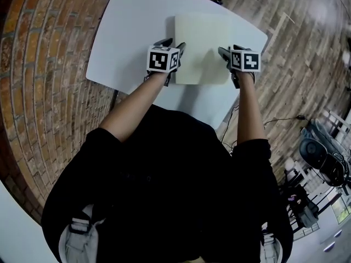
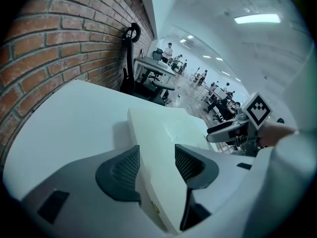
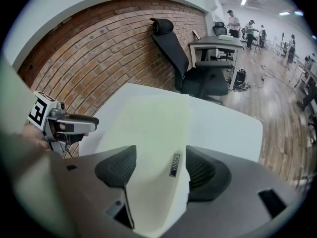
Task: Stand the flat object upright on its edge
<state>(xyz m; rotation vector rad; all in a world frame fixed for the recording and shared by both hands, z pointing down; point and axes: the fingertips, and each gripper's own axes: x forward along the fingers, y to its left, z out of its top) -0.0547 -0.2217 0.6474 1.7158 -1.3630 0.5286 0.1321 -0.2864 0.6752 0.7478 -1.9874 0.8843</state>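
Note:
A cream flat rectangular slab [image 1: 202, 48] lies on the white table [image 1: 126, 43]. My left gripper [image 1: 174, 45] is at the slab's near left edge and my right gripper [image 1: 227, 53] is at its near right edge. In the left gripper view the slab [image 2: 168, 133] runs between the left gripper's [image 2: 157, 167] parted pads, with a gap beside it. The right gripper view likewise shows the slab [image 3: 153, 128] between that gripper's [image 3: 161, 170] parted pads, a small label near one pad. Both are open. Each view shows the other gripper across the slab.
A brick wall [image 1: 38, 92] runs along the table's left side, wooden floor [image 1: 296, 64] to the right. A black office chair [image 3: 183, 58] and a desk [image 3: 218, 41] stand beyond the table's far end. People sit at desks [image 2: 218, 90] far off.

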